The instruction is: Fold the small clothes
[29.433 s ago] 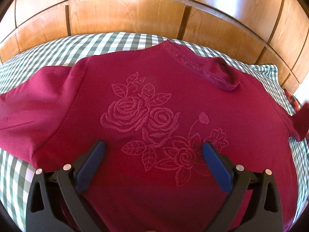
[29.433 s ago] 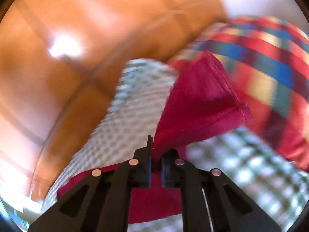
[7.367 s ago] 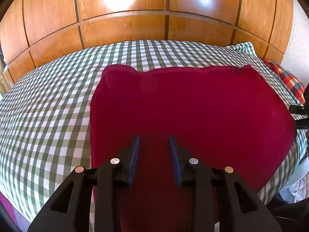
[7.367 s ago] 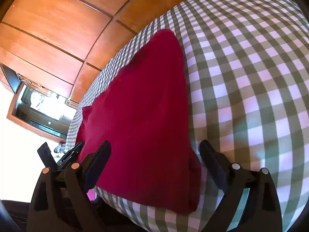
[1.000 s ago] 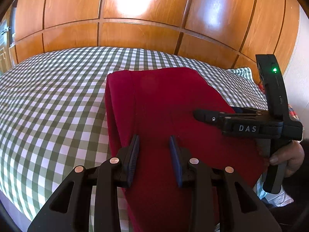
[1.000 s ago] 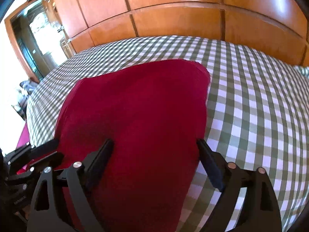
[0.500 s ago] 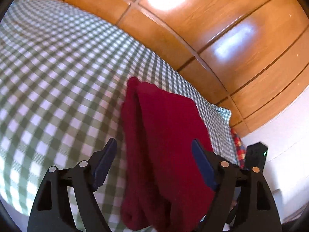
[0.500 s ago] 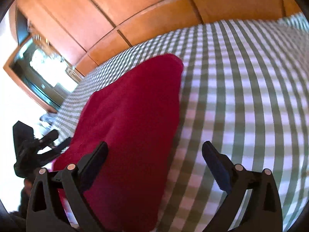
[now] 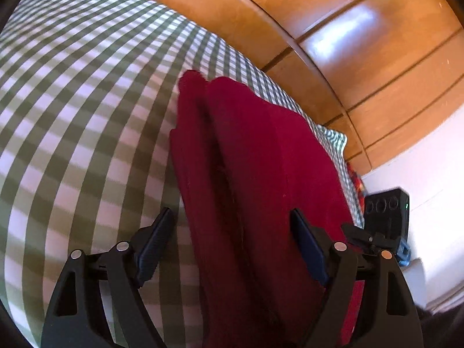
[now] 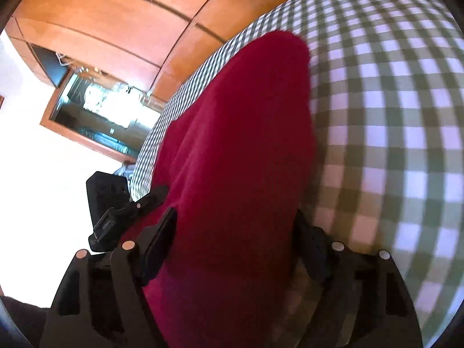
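**Garment folded narrow; both grippers at its near end**

Since one second ago, the left gripper (image 9: 229, 236) has spread from nearly closed and is opening.

The folded red garment (image 9: 255, 174) lies on the checked bedcover (image 9: 72, 101), running from 6 toward 12 o'clock. The right gripper (image 10: 235, 236) straddles it, jaws closing, pads not visibly pressing. A wooden headboard (image 9: 348, 43) stands at 1 o'clock.

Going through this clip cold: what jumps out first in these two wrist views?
The folded dark red garment dominates, lying as a long narrow strip on the green-and-white checked bedspread, with glossy wooden panelling behind. The left hand-held gripper straddles the strip's near end, jaws opening and clear of the cloth. The right hand-held gripper flanks the same strip from the other side, jaws closing around it.
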Demonstrator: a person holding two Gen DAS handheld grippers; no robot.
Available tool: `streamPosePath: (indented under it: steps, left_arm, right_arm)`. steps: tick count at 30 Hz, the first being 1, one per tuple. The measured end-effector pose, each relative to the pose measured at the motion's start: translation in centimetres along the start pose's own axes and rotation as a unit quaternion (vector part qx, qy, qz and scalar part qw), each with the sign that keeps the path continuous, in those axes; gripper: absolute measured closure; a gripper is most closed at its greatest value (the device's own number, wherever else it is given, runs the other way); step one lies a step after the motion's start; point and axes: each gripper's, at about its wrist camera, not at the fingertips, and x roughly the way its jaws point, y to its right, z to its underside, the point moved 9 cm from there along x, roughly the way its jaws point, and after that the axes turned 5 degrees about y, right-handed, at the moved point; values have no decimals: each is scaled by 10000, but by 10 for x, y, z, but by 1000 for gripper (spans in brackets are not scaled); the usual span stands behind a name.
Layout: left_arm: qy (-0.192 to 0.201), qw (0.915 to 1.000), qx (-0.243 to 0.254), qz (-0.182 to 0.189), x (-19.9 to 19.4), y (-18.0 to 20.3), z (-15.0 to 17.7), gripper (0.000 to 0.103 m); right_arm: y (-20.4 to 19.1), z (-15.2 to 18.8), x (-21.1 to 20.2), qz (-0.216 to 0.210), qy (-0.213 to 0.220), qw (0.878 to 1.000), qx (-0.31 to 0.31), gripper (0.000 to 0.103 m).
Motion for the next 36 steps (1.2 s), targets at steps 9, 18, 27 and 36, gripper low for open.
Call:
streamPosePath:
  steps: [9, 18, 27, 36]
  left_arm:
    - [-150, 9994, -49, 304, 13, 4, -4, 44]
    - [189, 9931, -258, 1131, -5, 26, -5, 56]
    - [12, 9861, 150, 1654, 8, 92, -3, 56]
    - [-668, 9675, 1051, 2201, 104, 217, -10, 56]
  right_arm:
    - [-19, 6, 21, 153, -209, 9986, -454, 11]
    - [-32, 9, 0, 224, 215, 9981, -530, 50]
    - [-30, 19, -64, 440, 778, 9931, -754, 53]
    - [26, 1, -186, 1161, 1852, 9744, -530, 53]
